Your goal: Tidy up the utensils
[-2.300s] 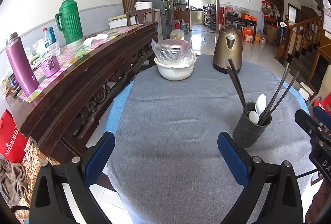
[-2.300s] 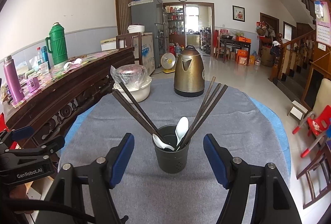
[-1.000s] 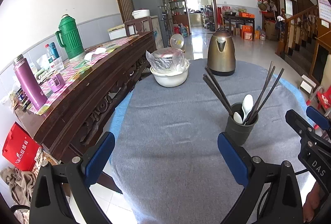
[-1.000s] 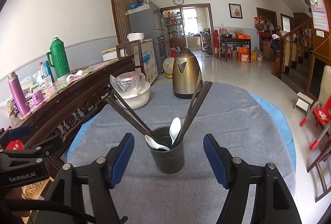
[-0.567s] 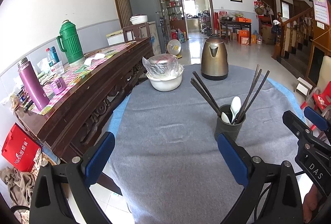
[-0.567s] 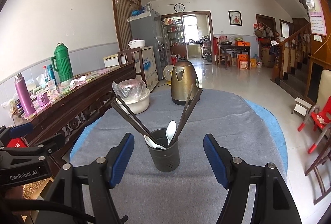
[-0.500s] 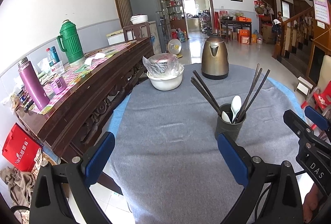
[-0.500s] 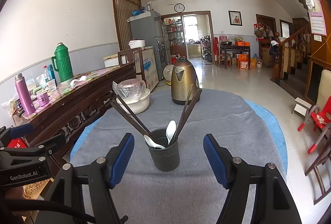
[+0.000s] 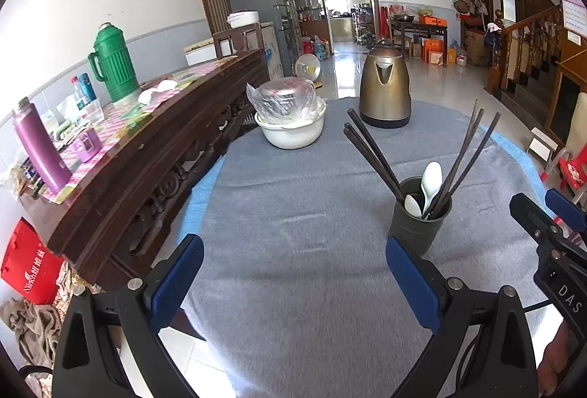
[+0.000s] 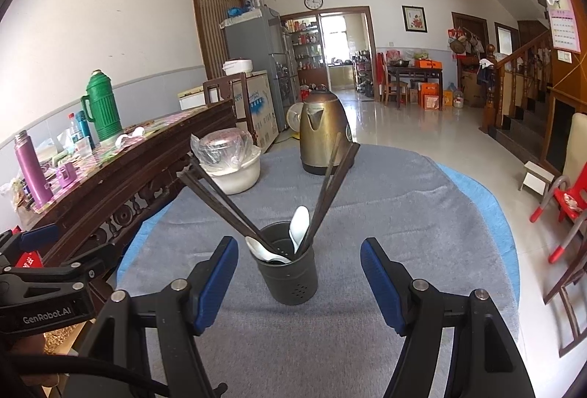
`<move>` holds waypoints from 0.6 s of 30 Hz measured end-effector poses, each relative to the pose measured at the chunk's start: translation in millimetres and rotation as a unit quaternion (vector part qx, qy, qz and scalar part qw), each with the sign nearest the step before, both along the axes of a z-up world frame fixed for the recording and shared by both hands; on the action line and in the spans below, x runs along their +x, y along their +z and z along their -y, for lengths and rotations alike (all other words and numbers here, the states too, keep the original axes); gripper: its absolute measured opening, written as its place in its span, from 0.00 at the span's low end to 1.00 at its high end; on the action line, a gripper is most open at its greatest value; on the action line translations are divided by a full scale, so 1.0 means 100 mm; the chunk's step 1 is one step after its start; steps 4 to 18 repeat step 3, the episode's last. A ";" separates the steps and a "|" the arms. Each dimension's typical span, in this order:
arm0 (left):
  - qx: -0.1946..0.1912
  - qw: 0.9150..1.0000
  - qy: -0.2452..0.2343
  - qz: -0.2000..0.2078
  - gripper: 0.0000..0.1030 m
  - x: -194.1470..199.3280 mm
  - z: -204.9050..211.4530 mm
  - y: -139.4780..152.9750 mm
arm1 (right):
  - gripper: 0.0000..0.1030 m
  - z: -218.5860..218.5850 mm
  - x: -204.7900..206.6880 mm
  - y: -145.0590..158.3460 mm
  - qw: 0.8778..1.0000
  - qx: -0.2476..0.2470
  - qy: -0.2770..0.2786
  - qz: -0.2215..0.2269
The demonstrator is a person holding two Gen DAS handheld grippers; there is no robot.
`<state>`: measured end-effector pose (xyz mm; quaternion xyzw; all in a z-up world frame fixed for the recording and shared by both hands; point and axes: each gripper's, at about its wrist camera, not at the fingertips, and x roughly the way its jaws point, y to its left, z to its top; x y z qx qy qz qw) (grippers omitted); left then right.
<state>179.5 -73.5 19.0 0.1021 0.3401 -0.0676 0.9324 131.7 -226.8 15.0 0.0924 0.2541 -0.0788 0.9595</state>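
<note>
L→R across the table (image 9: pixel 293 251): bowl (image 9: pixel 291 133) w/ bagged lid far left, kettle (image 9: pixel 385 93) behind centre, cup (image 10: pixel 288 269) on the grey cloth nearer the right side. Cup stands upright; chopsticks (image 10: pixel 223 203) lean out of it in two bunches, one up-left, one up-right, w/ two white spoons (image 10: pixel 299 227) between, bowls up. Left gripper (image 9: pixel 293 275): jaws wide, nothing between, aimed at bare cloth; the cup sits ahead and off to its right, just past the right pad. Right gripper (image 10: pixel 295 278): jaws also wide, empty, and the cup is dead ahead, centred between the pads but not touched. So the right hand is nearer and better lined up, prob. the one to act. Long axes run steeply up and outward, so a grab on a stick or spoon likely needs the pads to come in above the rim, across the shaft.
</note>
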 end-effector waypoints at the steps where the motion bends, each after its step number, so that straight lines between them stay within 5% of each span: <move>1: -0.008 1.000 -0.005 0.002 0.96 0.05 -0.01 -0.04 | 0.71 0.03 0.04 -0.04 1.000 0.002 -0.003 -0.004; 18: -0.027 1.000 -0.001 -0.008 0.96 0.19 -0.05 -0.15 | 0.70 0.15 0.12 -0.14 1.000 0.006 -0.013 -0.013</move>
